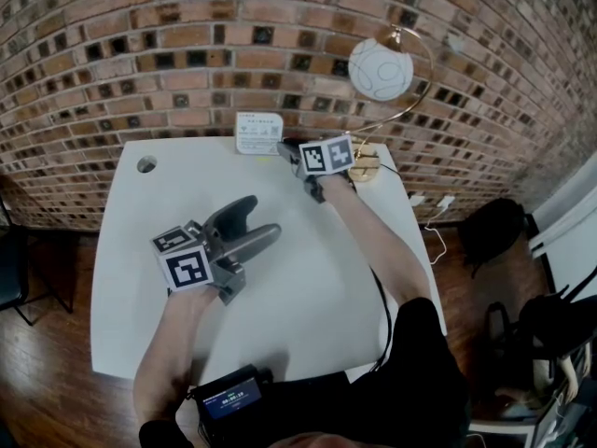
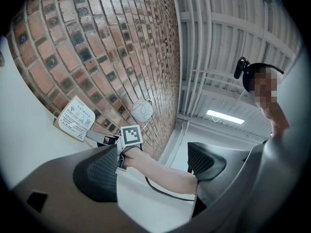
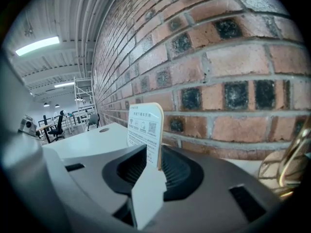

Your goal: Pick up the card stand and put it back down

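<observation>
Pinching the card stand [image 3: 144,125] by one edge, your right gripper [image 3: 156,168] holds it upright between half-closed jaws, most of it beyond the tips; so shallow a grip could let it swivel or slip when lifted. Your left gripper [image 2: 150,166] gapes empty.

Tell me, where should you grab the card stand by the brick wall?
Probably its thin upright edge, coming in level from the side. The card stand is a flat sheet standing near the brick wall, so the right gripper fits one jaw on each face.
</observation>
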A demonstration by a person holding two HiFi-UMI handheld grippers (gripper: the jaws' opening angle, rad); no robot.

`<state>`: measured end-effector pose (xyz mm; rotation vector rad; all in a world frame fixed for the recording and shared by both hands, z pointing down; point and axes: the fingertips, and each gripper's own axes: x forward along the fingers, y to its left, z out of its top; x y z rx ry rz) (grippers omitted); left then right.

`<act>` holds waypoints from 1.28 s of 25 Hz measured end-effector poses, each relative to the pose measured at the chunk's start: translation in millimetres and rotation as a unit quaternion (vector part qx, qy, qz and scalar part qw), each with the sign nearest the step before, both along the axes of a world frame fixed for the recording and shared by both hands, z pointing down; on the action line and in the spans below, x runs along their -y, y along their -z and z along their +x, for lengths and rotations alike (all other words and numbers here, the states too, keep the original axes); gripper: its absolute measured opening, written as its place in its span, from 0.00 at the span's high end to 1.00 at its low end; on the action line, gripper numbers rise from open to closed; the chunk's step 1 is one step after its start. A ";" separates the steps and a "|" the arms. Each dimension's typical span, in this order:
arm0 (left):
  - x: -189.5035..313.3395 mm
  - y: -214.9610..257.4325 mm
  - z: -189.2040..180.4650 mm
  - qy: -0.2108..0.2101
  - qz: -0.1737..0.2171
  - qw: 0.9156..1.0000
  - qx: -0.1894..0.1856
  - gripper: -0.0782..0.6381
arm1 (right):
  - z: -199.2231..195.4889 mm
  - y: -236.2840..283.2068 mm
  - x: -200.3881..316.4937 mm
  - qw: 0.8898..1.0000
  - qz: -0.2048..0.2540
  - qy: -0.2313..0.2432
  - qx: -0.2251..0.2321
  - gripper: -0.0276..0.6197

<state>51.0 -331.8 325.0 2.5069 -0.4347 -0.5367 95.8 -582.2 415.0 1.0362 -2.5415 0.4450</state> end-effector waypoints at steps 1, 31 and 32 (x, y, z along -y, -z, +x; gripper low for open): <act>-0.3 0.5 0.5 -0.001 0.001 1.000 0.000 0.27 | -0.6 2.1 -5.3 1.000 -0.003 0.004 0.009 0.77; -31.3 45.4 8.7 -0.013 0.070 0.997 0.000 0.27 | 14.9 164.4 -243.1 0.962 0.121 0.132 0.208 0.93; -34.7 48.5 11.4 -0.014 0.074 0.997 0.003 0.27 | 17.3 166.7 -247.6 0.961 0.125 0.132 0.207 0.93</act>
